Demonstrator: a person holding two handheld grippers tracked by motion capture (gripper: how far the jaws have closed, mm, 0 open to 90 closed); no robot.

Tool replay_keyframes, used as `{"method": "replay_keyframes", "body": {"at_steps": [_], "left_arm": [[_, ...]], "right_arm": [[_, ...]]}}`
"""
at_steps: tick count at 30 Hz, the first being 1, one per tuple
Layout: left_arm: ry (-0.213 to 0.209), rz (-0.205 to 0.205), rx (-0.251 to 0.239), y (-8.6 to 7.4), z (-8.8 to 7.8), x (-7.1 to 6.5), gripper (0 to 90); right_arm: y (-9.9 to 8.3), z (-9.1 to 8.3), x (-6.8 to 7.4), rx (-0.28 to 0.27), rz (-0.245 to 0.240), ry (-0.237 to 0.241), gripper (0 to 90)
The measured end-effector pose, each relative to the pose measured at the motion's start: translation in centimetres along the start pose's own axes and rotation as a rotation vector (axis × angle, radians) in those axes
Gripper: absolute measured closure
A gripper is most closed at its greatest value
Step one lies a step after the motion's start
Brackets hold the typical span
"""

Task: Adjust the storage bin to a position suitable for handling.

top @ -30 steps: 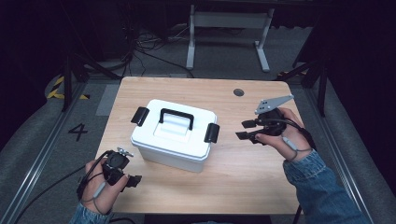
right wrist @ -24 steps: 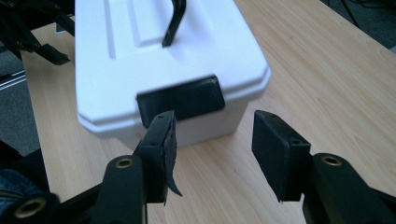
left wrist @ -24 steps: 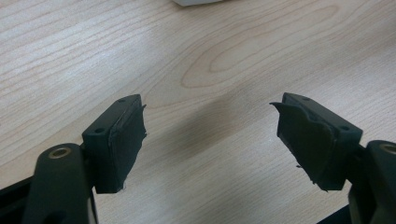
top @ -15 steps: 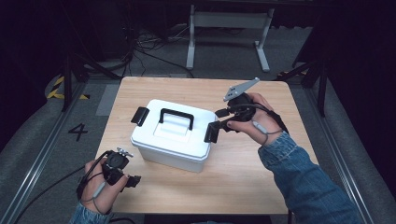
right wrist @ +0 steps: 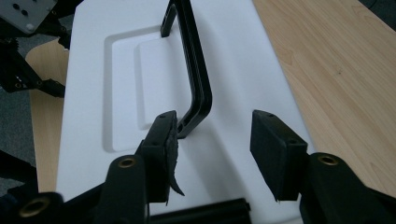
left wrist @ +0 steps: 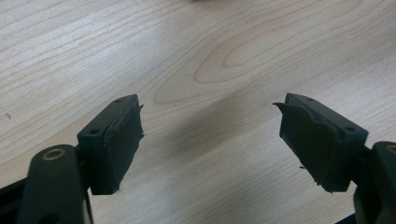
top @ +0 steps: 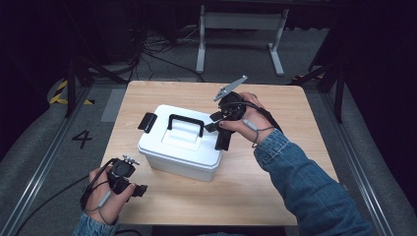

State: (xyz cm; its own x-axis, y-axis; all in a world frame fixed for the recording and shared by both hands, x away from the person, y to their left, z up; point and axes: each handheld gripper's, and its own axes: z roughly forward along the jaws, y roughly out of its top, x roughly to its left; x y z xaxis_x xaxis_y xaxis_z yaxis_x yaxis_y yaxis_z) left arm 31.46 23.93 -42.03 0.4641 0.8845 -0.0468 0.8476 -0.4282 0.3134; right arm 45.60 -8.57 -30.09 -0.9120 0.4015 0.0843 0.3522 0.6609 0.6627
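Note:
A white lidded box [top: 182,147] with a black handle [top: 186,123] and a black latch [top: 146,122] on its left end stands in the middle of the wooden table [top: 275,177]. My right gripper [top: 215,136] hovers at the box's right end, over the lid edge. Its jaws have just been closing a little but stand open, with nothing pressed between them. In the right gripper view the gripper [right wrist: 212,135] looks along the lid [right wrist: 121,93], and the handle [right wrist: 194,70] rises just beyond the left jaw. My left gripper [top: 135,184] rests open at the front left, over bare wood [left wrist: 187,46].
The box takes up the table's centre; bare wood lies to its right and in front. Grey floor with a painted 4 [top: 81,139] and cables surrounds the table. A metal stand [top: 241,29] is behind the far edge.
My right gripper has moved left from the table's right side to the box's right end. The left hand and the box have stayed put.

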Motion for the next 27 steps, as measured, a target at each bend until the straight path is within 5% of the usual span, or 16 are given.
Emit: {"method": "replay_keyframes", "body": {"at_steps": [13,19,27], "left_arm": [[-0.001,0.014,0.007,0.2,0.1,0.0,21.9],[0.003,0.017,0.004,0.3,0.3,0.0,22.0],[-0.002,0.031,0.009,0.6,0.5,-0.2,22.0]], "right_arm": [[1.4,2.9,-0.1,0.031,-0.015,0.059,67.1],[1.7,2.8,0.6,0.033,-0.059,0.078,82.7],[1.8,2.7,1.2,0.038,-0.113,0.087,85.1]]}}
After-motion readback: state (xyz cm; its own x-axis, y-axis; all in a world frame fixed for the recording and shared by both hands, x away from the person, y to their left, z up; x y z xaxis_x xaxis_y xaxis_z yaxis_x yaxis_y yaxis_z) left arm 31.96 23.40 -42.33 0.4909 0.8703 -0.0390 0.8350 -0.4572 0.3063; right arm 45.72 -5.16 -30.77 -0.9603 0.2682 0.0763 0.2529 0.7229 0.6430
